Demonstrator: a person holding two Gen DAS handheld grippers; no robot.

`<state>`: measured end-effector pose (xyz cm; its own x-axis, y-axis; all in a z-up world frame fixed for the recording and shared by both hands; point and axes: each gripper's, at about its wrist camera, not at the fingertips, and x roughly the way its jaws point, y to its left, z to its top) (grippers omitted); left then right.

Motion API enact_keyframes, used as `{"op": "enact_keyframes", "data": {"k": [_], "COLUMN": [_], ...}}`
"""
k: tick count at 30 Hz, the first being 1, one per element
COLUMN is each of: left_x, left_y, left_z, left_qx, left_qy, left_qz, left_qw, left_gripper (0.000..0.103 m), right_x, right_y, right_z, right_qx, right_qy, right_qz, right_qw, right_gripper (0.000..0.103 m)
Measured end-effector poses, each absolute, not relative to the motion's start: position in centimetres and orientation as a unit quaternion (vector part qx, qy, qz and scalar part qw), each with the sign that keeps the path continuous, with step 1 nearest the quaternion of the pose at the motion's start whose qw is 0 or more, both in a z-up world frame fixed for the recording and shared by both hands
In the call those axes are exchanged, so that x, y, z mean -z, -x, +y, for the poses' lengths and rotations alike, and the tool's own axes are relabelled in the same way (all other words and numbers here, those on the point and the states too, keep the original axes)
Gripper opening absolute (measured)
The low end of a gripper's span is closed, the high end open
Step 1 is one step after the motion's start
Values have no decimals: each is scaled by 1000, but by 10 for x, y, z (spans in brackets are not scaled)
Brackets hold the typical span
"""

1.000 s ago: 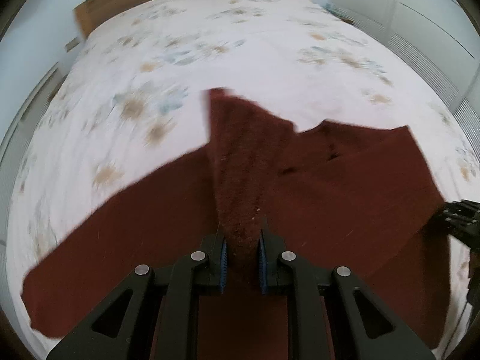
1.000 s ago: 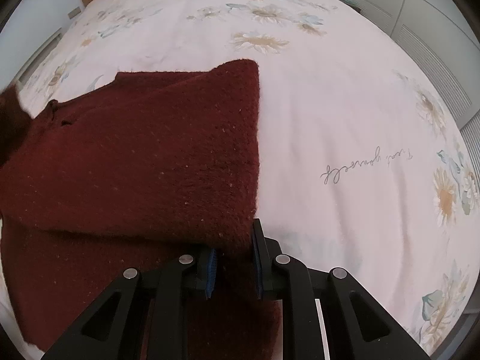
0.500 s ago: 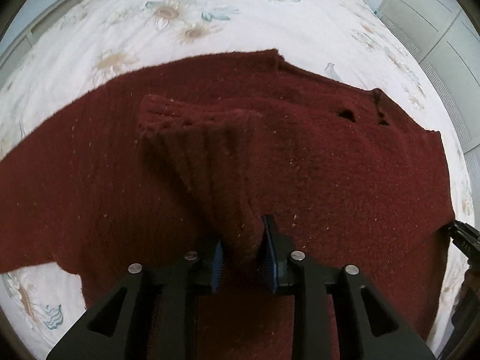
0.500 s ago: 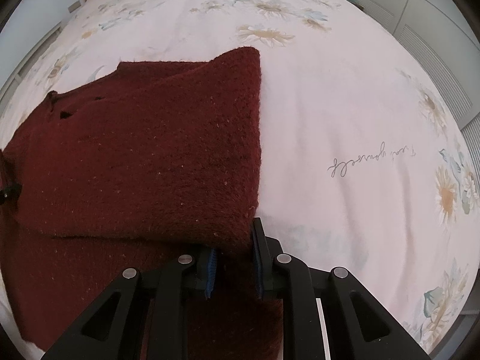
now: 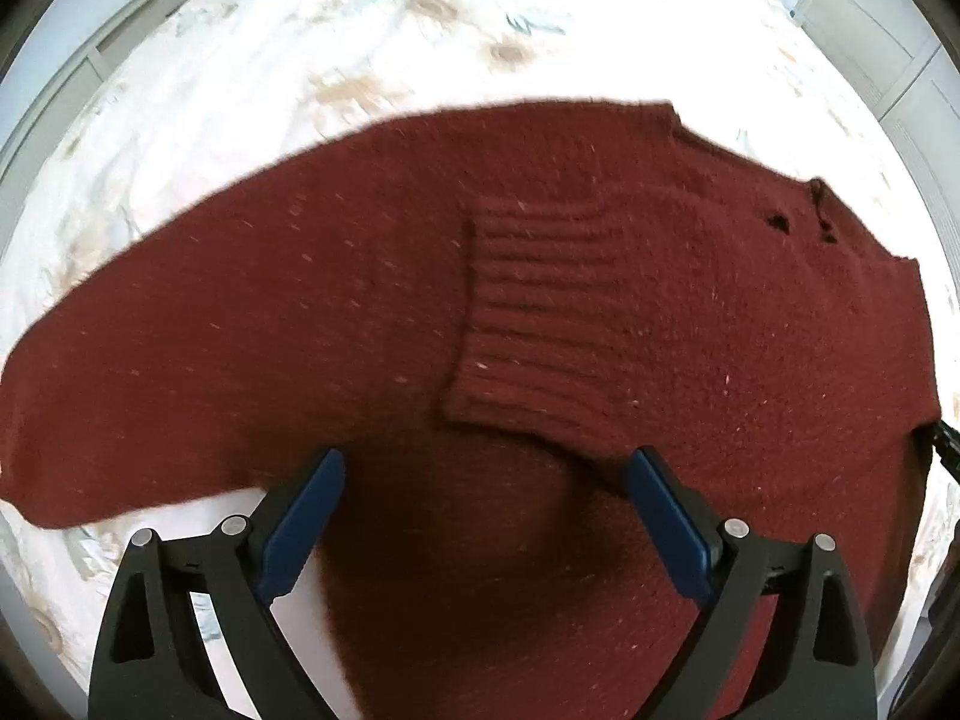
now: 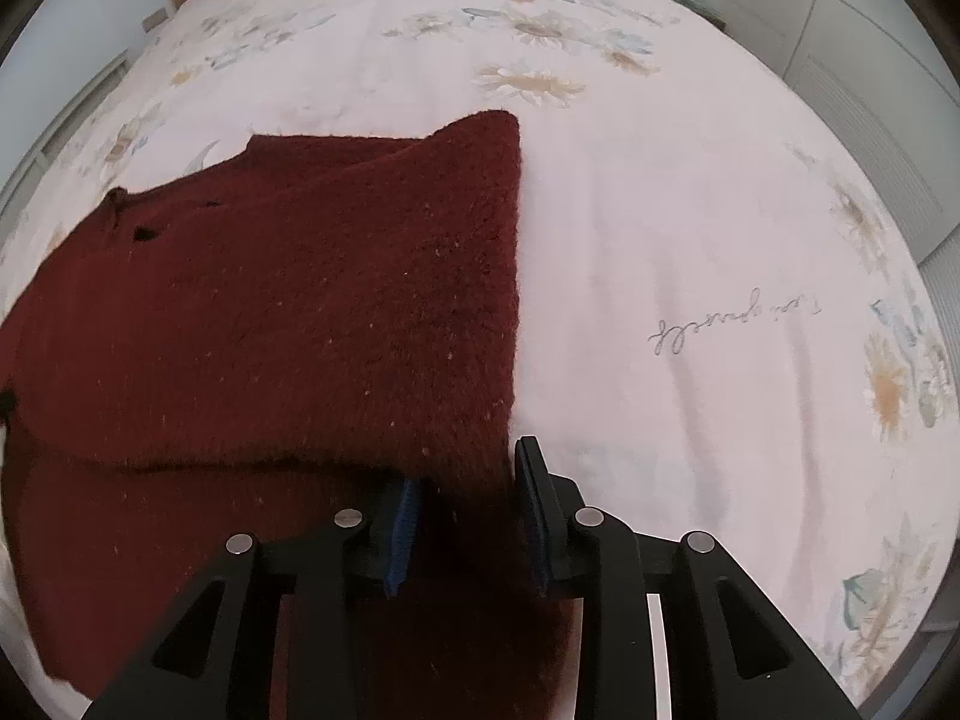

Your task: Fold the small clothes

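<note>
Found the maroon knit sweater (image 5: pixel 300 312) lying flat on the floral bedspread (image 5: pixel 420 30), near its front edge. Noted one sleeve laid back across the body, with its ribbed cuff (image 5: pixel 540 312) resting about mid-chest and slightly askew.

Found the left gripper (image 5: pixel 486 462) released, jaws spread wide and holding nothing, hovering just above the fold where the sleeve turned over. Saw no cloth between its blue pads (image 5: pixel 300 528).

Found the right gripper (image 6: pixel 468 468) set astride the thick folded side edge of the sweater, with knit filling most of the gap between the jaws. Could not tell whether it truly pinched the cloth or merely straddled it.

Judged the sleeve fold done on both sides and the lengthwise fold not yet made.

Judged the risks as follows. Could snag the fuzzy knit on a pad while lifting the left gripper away, dragging the cuff off the chest and undoing the fold. Could skew the folded side by tugging with the right gripper if still clenched. Could also catch only the top layer on the next grasp, leaving the sleeves to slide out underneath.
</note>
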<state>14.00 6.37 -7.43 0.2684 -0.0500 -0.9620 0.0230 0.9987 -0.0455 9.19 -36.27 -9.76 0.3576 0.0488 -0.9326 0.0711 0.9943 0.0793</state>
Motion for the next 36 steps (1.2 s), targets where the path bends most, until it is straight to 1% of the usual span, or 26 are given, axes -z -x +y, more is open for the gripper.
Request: {"op": "enact_keyframes", "data": {"k": [2,5,9,12,18,19,20,21,22,23,24,25,26,27,28,30,32,36], "left_x": [64,52,55,72,100,100,100,99,98,95,92,89,87,82,78,63,50,35], "left_y": [-140,-152,-171,-188,-201,-199,-197,-195,-194,-192,-191,-190,-190,-189,-189,-186,-184,-182], "left_z": [72,85,92,87,71,67,62,58,55,53,52,51,50,50,50,51,59,69], "left_qx": [20,16,34,53,46,46,50,54,61,67,68,74,82,79,76,69,69,54], "left_qy": [16,28,54,92,60,44,26,16,10,7,3,3,9,9,7,8,17,4], "left_qz": [597,590,601,622,642,639,634,631,628,624,621,618,617,612,603,575,561,547], "left_qw": [802,806,796,775,763,767,771,773,776,779,781,783,783,787,794,815,825,835], "left_gripper": [93,93,93,93,91,89,79,66,59,43,32,16,12,11,11,11,11,11], "right_x": [93,86,78,74,71,71,71,71,71,71,70,70,68,65,62,56,52,54], "right_y": [-89,-84,-78,-74,-65,-64,-64,-63,-64,-64,-65,-67,-69,-71,-72,-79,-87,-110], "right_z": [-361,-362,-366,-369,-378,-381,-383,-386,-388,-389,-391,-393,-394,-394,-394,-393,-391,-387], "right_qx": [5,9,14,13,22,25,27,29,31,32,33,34,35,33,31,25,23,17], "right_qy": [-42,-32,-37,-43,-41,-44,-47,-52,-57,-60,-65,-70,-75,-78,-80,-85,-86,-93], "right_qz": [567,566,561,561,565,564,564,563,563,563,562,561,558,555,552,544,539,541], "right_qw": [822,824,827,827,824,824,824,824,824,824,824,824,825,827,829,834,837,836], "right_gripper": [34,44,45,45,45,45,45,45,45,45,45,45,45,45,45,49,56,58]}}
